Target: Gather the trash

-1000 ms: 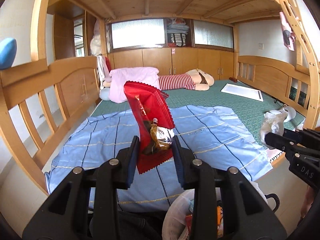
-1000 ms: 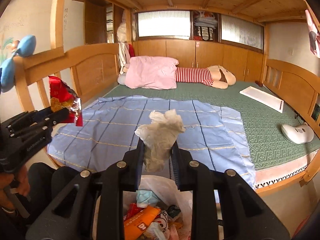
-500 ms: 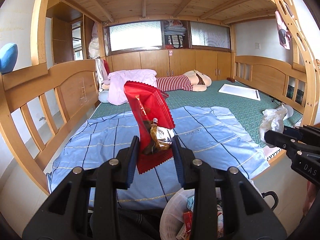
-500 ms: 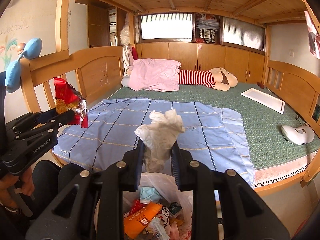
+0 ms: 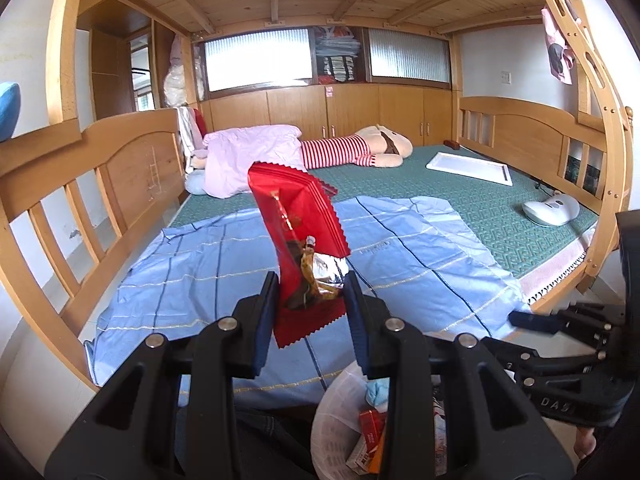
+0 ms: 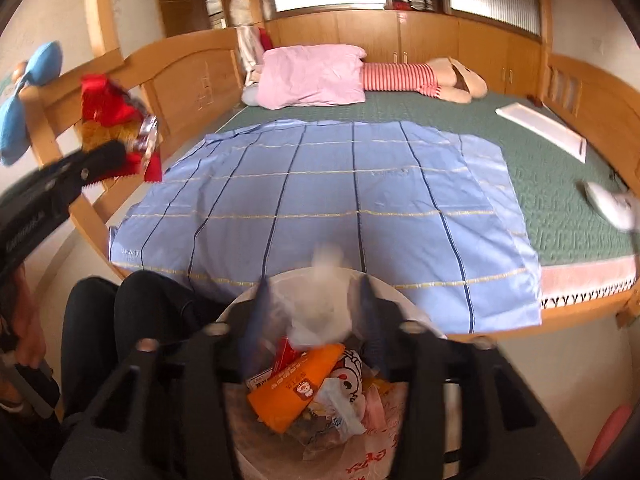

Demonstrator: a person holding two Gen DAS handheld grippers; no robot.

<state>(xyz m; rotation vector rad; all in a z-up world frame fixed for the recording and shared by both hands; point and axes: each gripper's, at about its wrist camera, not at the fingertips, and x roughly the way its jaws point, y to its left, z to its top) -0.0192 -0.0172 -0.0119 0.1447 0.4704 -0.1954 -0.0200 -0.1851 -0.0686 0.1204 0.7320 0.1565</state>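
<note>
Right wrist view: the lined trash bin (image 6: 256, 300) sits on the floor just beside the bed's wooden edge (image 6: 580, 312) and is already heaped with wrappers, so drop room looks tight but open from above; over its mouth the right gripper (image 6: 312, 300) has its fingers spread around a blurred white tissue wad (image 6: 320, 312), light and soft, and whether they touch it I cannot tell. Left gripper (image 5: 310, 300) pinches the red snack wrapper (image 5: 298, 236) low on its body: light, crinkly, likely slippery foil, upright above the blue sheet (image 5: 400, 256).
</note>
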